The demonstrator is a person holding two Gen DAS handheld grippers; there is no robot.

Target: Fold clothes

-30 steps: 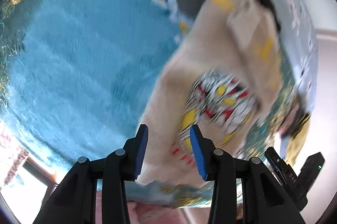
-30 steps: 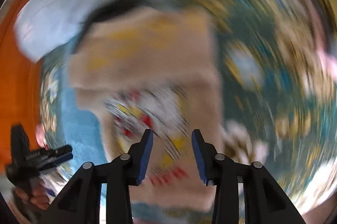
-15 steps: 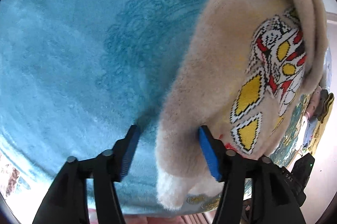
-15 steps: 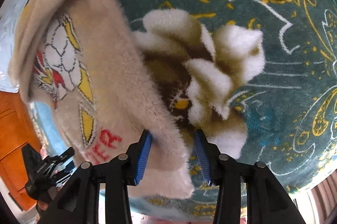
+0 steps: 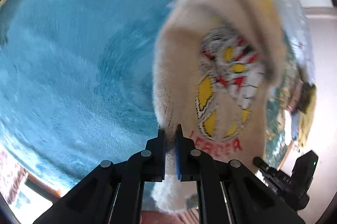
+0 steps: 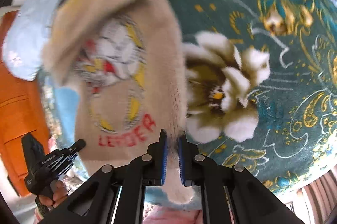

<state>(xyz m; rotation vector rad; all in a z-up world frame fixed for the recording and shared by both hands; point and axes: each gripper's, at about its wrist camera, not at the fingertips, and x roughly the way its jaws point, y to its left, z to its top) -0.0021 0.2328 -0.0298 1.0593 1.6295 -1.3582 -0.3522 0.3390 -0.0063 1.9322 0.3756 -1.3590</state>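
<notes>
A cream fuzzy sweater (image 5: 183, 68) with a white, yellow and red print and red letters lies on the bed. It also shows in the right wrist view (image 6: 118, 97). My left gripper (image 5: 170, 135) is shut on its left bottom edge. My right gripper (image 6: 173, 139) is shut on its right bottom edge. The far part of the sweater is folded over on itself. The left gripper's body (image 6: 48, 162) shows at the lower left of the right wrist view.
A light blue fleece blanket (image 5: 73, 55) covers the bed on the left. A teal blanket with gold and white flowers (image 6: 273, 76) covers the right. A pale blue garment (image 6: 27, 34) and a dark one lie beyond the sweater. An orange cabinet (image 6: 16, 118) stands at the left.
Both grippers were open around the sweater's bottom corners half a second ago. Both have now closed on the fabric and drawn back a little.
</notes>
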